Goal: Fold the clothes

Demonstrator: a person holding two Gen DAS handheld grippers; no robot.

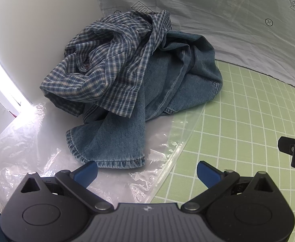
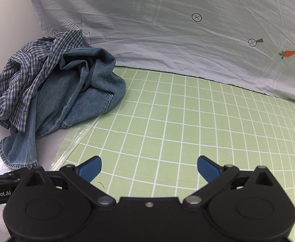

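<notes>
Blue-padded fingers (image 1: 87, 172) of the left gripper (image 1: 147, 171) stand wide apart with nothing between them, hanging just above a crinkled clear plastic sheet (image 1: 26, 141). Just beyond the left finger's tip lies the hem of a denim garment (image 1: 127, 125), crumpled in a heap, close to that finger, though whether they touch I cannot tell. A blue-and-white checked shirt (image 1: 107, 64) is bunched on top of the denim, draped over its far left side. Both garments rest partly on the plastic sheet and on the white surface (image 1: 36, 40) behind it.

Over to the right, the right gripper (image 2: 149, 166) hangs above a green mat (image 2: 187, 121) marked with a white grid, its blue fingers (image 2: 207, 169) spread just as wide and empty. From there the denim garment (image 2: 82, 92) and checked shirt (image 2: 26, 70) lie well off to the left, apart from its fingers. Behind the mat a pale grey printed cloth (image 2: 147, 30) rises, showing arrows, crossed circles and a small orange carrot (image 2: 288, 54).
</notes>
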